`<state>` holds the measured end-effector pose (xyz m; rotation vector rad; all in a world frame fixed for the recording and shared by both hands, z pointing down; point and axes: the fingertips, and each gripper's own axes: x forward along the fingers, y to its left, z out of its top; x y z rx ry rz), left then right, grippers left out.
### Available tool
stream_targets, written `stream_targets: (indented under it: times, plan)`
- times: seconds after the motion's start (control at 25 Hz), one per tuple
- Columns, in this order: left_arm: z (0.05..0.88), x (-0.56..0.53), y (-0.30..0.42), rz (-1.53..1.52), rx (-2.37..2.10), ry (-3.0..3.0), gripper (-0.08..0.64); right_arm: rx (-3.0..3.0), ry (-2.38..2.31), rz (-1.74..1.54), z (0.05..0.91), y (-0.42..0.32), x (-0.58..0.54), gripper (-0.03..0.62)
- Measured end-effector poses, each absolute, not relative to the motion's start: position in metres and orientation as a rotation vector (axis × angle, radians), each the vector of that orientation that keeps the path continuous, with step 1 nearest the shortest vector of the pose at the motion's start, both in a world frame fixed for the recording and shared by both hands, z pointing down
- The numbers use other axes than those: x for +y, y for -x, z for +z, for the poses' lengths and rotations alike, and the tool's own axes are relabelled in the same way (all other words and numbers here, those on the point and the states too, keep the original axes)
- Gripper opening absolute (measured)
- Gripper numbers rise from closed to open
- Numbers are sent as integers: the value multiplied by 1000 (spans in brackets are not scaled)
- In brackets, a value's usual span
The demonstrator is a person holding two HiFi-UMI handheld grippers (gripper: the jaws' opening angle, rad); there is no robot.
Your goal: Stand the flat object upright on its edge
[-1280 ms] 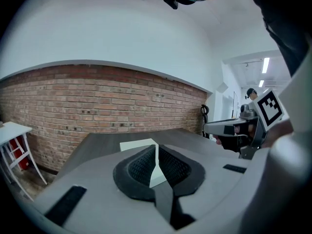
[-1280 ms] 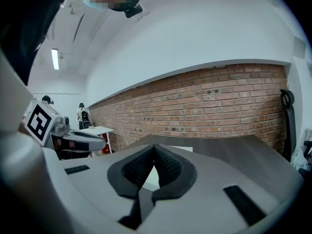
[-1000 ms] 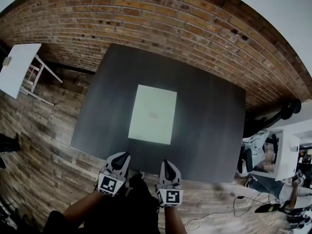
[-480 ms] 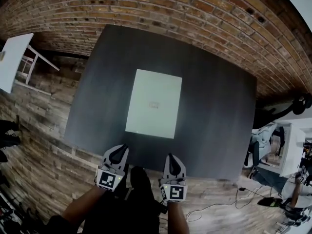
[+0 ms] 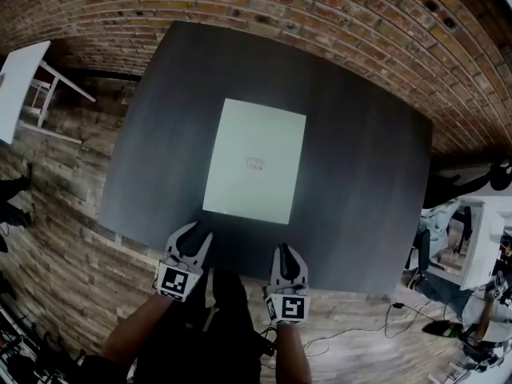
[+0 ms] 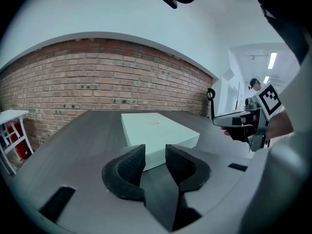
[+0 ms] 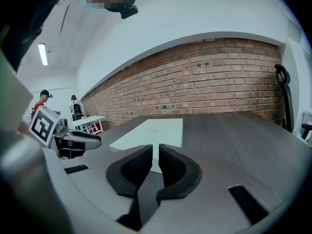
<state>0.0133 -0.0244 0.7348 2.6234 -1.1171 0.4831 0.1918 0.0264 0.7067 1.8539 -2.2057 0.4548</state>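
Note:
A flat pale green box (image 5: pixel 254 160) lies on its broad face in the middle of the dark grey table (image 5: pixel 360 182). The left gripper view shows the box (image 6: pixel 156 130) just beyond the jaws, and the right gripper view shows the box (image 7: pixel 153 130) ahead too. My left gripper (image 5: pixel 196 235) hovers at the table's near edge, short of the box's near left corner. Its jaws have just been opening and stand a little apart, with nothing between them. My right gripper (image 5: pixel 285 254) is at the near edge, short of the box's near right corner, shut and empty.
A brick wall (image 5: pixel 264 14) runs behind the table. A small white side table (image 5: pixel 20 82) stands at the left on the wooden floor. Cables (image 5: pixel 360 342) lie on the floor at the lower right, beside white furniture (image 5: pixel 472 246).
Both grippers have come down and forward to the table's near edge, closer to the box. The left jaws have parted slightly. The box has not moved.

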Motion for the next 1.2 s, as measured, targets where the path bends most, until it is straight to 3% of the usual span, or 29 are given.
stream_targets:
  times: [0.08, 0.16, 0.28, 0.52, 1.2]
  plan:
    - [746, -25, -12, 507, -1112, -2605, 128, -2202, -1846, 474, 715, -193, 25, 48]
    - [755, -27, -12, 526, -1104, -2590, 137, -2194, -1833, 487, 723, -195, 23, 117]
    - [762, -31, -13, 535, -1103, -2580, 146, -2179, -1818, 501, 736, -198, 20, 118]
    - [781, -42, -11, 570, -1089, -2552, 161, -2139, -1767, 550, 767, -199, 11, 206]
    - [807, -55, -18, 626, -1018, -2521, 181, -2088, -1732, 575, 802, -209, -7, 230]
